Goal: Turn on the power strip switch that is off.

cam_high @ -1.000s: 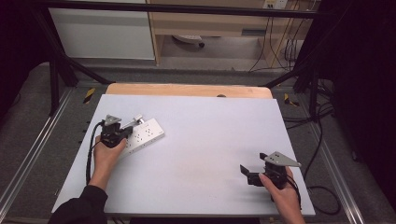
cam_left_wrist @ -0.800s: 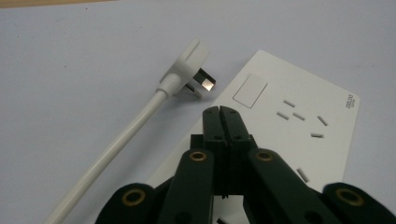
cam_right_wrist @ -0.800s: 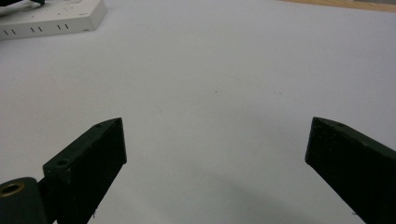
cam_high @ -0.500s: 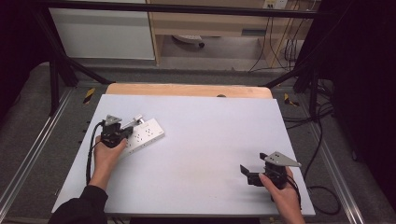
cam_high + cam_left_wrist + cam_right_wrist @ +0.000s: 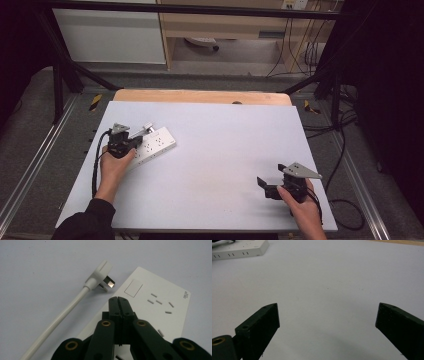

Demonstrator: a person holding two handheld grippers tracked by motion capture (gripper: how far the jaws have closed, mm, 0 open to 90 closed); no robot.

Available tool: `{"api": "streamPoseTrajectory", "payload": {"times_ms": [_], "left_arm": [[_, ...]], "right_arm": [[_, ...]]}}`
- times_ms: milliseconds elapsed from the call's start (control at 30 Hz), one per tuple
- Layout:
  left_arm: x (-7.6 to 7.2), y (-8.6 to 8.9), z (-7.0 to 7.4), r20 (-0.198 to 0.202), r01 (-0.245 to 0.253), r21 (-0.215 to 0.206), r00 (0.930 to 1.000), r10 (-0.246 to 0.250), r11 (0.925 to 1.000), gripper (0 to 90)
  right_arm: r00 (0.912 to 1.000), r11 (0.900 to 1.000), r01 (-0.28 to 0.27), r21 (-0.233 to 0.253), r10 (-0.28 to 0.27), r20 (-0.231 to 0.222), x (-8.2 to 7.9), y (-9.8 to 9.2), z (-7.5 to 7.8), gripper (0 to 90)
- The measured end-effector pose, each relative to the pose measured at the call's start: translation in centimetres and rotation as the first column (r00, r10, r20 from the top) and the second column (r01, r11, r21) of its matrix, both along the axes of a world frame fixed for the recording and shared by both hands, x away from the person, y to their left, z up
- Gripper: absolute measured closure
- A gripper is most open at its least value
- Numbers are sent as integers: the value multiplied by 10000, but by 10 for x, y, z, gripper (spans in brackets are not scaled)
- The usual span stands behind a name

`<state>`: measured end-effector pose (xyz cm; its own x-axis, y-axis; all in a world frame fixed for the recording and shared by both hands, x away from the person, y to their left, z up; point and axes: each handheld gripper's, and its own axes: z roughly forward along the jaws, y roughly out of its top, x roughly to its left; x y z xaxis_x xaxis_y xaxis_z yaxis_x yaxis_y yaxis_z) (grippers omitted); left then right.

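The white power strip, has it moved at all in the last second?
No. The power strip lies at the same spot against the table's left edge, under the shut left gripper.

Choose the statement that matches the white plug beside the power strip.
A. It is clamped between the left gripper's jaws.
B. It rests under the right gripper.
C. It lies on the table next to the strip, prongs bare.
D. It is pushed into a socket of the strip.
C: in the left gripper view the plug lies on the table beside the power strip, its metal prongs exposed, while the left gripper is shut and holds nothing.
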<state>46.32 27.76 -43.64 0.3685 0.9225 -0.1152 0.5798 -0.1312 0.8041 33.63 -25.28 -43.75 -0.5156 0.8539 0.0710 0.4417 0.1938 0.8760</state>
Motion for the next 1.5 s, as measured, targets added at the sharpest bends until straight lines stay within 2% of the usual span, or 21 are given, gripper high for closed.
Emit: {"api": "streamPoseTrajectory", "payload": {"times_ms": [867, 1233, 1300, 1500], "left_arm": [[0, 2, -1, -23, 38, -158, 10000, -38, 9999, 900], [0, 2, -2, -117, 17, -41, 9999, -17, 10000, 900], [0, 4, -2, -190, -54, -205, 9998, 50, 9998, 900], [0, 3, -2, -135, 38, -189, 9999, -41, 9998, 899]], "right_arm": [[10000, 10000, -19, -7, 19, -56, 0, 1, 0, 56], [10000, 10000, -35, -21, 34, -85, 0, 1, -1, 55], [10000, 10000, -40, -23, 40, -88, 0, 1, -1, 56], [9999, 10000, -34, -15, 34, -97, 0, 1, -1, 56]]}}
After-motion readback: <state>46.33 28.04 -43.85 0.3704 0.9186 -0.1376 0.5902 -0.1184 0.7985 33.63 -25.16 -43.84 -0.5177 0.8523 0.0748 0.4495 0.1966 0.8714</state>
